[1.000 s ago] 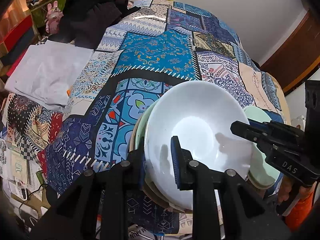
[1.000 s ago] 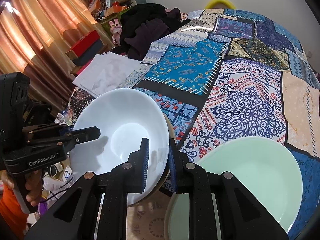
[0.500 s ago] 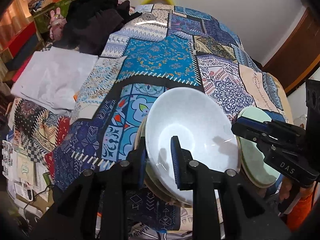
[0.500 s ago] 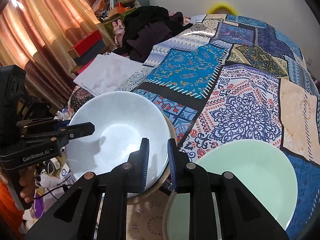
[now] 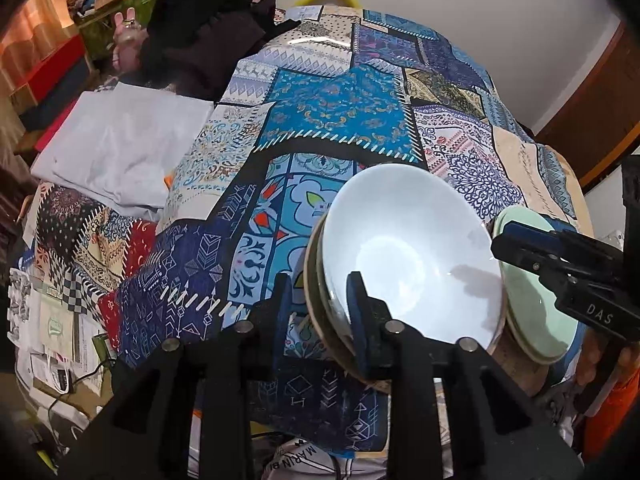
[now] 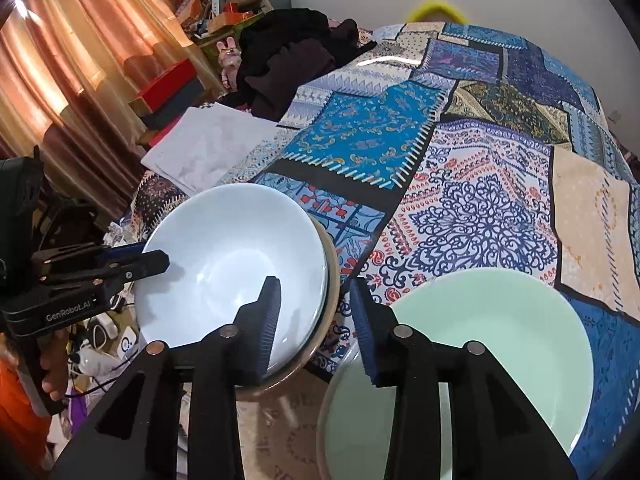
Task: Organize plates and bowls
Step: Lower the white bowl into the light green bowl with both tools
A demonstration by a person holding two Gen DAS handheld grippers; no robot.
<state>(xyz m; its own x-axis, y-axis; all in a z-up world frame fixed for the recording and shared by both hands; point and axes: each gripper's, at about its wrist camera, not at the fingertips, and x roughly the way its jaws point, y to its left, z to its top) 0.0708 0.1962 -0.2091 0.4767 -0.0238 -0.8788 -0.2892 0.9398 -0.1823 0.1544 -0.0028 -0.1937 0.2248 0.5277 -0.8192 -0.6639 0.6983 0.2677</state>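
A white bowl (image 5: 412,256) sits on top of a stack of nested bowls near the table's front edge; it also shows in the right wrist view (image 6: 236,264). My left gripper (image 5: 318,312) is open, its fingers straddling the stack's near rim without clamping it. My right gripper (image 6: 314,312) is open, its fingers straddling the stack's right rim. A pale green plate (image 6: 484,344) lies just right of the stack, also in the left wrist view (image 5: 540,320).
The table wears a patchwork cloth (image 5: 340,120). A folded white cloth (image 5: 120,140) lies at the left, dark clothing (image 5: 208,40) at the far left corner. Cluttered shelves and curtains (image 6: 80,60) stand beyond the left side.
Both grippers have opened and let go of the white bowl's rim. The bowl has settled onto the stack. Both cameras have drawn back a little.
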